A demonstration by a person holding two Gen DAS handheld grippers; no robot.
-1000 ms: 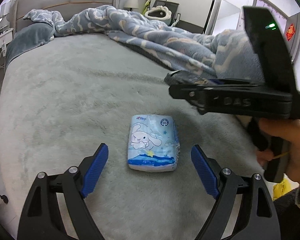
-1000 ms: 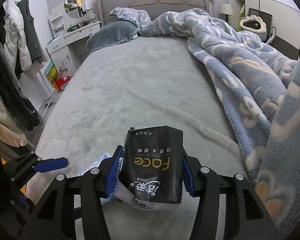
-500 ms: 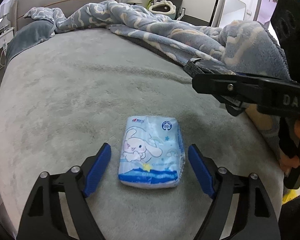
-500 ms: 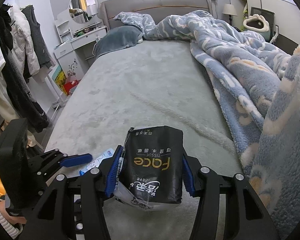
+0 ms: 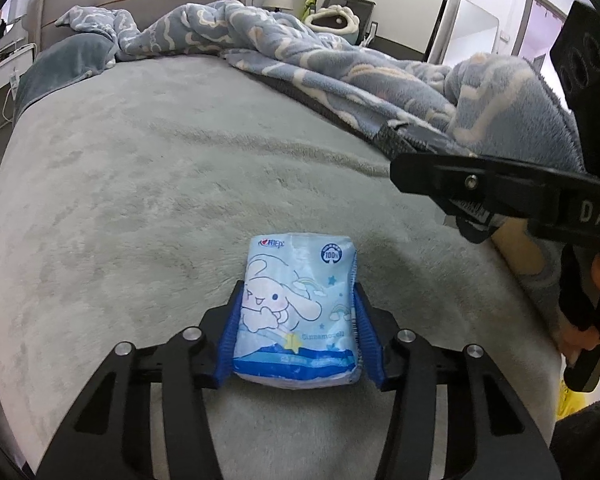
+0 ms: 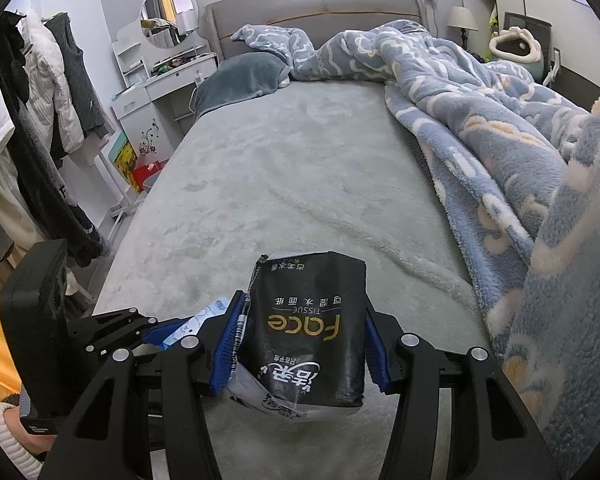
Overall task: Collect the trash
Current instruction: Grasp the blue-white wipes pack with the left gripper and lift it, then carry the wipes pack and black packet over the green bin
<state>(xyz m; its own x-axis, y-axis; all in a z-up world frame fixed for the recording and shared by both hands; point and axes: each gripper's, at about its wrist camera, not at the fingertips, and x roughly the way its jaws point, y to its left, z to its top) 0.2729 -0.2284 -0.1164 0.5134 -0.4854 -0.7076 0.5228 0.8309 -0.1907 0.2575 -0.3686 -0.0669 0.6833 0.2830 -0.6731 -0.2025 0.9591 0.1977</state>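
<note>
You have two tissue packs in play on the bed [image 5: 140, 184], one per gripper: your left gripper [image 5: 296, 336] has its blue pads pressed against both sides of the light blue cartoon tissue pack [image 5: 298, 312], which lies on the bed's grey cover near the foot edge. Your right gripper [image 6: 300, 348] is clamped on the black tissue pack [image 6: 308, 332], held above that cover beside the one rumpled blue blanket [image 6: 480, 120]. One dark pillow [image 6: 244, 80] lies at the bed's head.
</note>
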